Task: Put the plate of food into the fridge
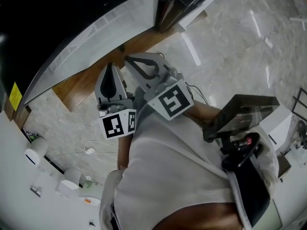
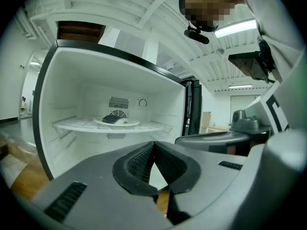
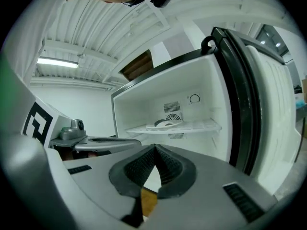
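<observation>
Plate of food is on the fridge shelf, centre-left of frame. Left tongs and right tongs are pressed together, empty. Pull clear of the opening, then push the door shut squarely.

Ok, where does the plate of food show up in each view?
Head view: not in it.
Left gripper view: plate on the shelf inside the fridge, left of centre.
Right gripper view: plate on the same shelf, near the middle.
Shared landmark: the round vent on the back wall, just behind the plate.
</observation>
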Action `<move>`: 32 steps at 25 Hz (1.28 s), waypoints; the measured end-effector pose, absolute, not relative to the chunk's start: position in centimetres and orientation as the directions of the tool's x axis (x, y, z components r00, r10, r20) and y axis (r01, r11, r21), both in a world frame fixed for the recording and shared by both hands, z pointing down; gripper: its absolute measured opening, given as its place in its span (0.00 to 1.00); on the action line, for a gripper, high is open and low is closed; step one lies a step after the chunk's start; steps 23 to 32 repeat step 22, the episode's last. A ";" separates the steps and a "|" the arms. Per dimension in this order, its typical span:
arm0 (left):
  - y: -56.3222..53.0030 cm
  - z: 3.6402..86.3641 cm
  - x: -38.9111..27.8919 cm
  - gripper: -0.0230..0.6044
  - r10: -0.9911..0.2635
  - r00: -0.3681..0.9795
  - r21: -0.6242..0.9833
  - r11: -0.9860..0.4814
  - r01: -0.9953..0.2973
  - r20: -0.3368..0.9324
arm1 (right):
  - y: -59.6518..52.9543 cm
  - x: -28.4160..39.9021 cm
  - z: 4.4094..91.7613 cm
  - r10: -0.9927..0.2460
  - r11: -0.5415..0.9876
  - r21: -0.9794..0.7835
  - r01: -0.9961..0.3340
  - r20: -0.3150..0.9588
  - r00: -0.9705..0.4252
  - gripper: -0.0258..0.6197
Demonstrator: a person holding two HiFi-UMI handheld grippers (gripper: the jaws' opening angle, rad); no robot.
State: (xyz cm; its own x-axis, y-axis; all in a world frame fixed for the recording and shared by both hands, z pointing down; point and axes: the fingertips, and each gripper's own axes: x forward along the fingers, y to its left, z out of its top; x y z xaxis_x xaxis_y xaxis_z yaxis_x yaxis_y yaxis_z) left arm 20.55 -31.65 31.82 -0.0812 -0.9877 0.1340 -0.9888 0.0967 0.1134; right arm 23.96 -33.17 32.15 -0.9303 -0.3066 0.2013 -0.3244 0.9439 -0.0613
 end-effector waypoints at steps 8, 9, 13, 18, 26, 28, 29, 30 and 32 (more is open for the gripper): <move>-24.8 32.6 22.7 0.07 -0.992 -0.040 0.109 0.053 -0.993 0.124 | -26.6 26.3 33.3 -0.360 0.926 -0.043 -0.375 0.192 -0.913 0.07; -23.8 32.3 22.8 0.07 -0.992 -0.038 0.108 0.051 -0.993 0.118 | -25.6 26.4 33.0 -0.366 0.924 -0.039 -0.379 0.185 -0.912 0.07; -17.9 30.1 22.9 0.07 -0.994 -0.037 0.136 0.051 -0.989 0.100 | -19.2 26.1 30.8 -0.361 0.929 -0.020 -0.370 0.176 -0.916 0.07; -7.5 28.4 22.2 0.07 -0.997 -0.001 0.204 0.016 -0.979 0.072 | -8.2 24.6 28.8 -0.370 0.928 0.032 -0.371 0.196 -0.908 0.07; -3.7 25.9 22.1 0.07 -0.994 0.016 0.212 0.007 -0.977 0.108 | -3.7 23.8 25.8 -0.360 0.931 0.034 -0.362 0.223 -0.906 0.07; -3.7 25.9 22.1 0.07 -0.994 0.016 0.212 0.007 -0.977 0.108 | -3.7 23.8 25.8 -0.360 0.931 0.034 -0.362 0.223 -0.906 0.07; -3.7 25.9 22.1 0.07 -0.994 0.016 0.212 0.007 -0.977 0.108 | -3.7 23.8 25.8 -0.360 0.931 0.034 -0.362 0.223 -0.906 0.07; -3.7 25.9 22.1 0.07 -0.994 0.016 0.212 0.007 -0.977 0.108 | -3.7 23.8 25.8 -0.360 0.931 0.034 -0.362 0.223 -0.906 0.07; -3.7 25.9 22.1 0.07 -0.994 0.016 0.212 0.007 -0.977 0.108 | -3.7 23.8 25.8 -0.360 0.931 0.034 -0.362 0.223 -0.906 0.07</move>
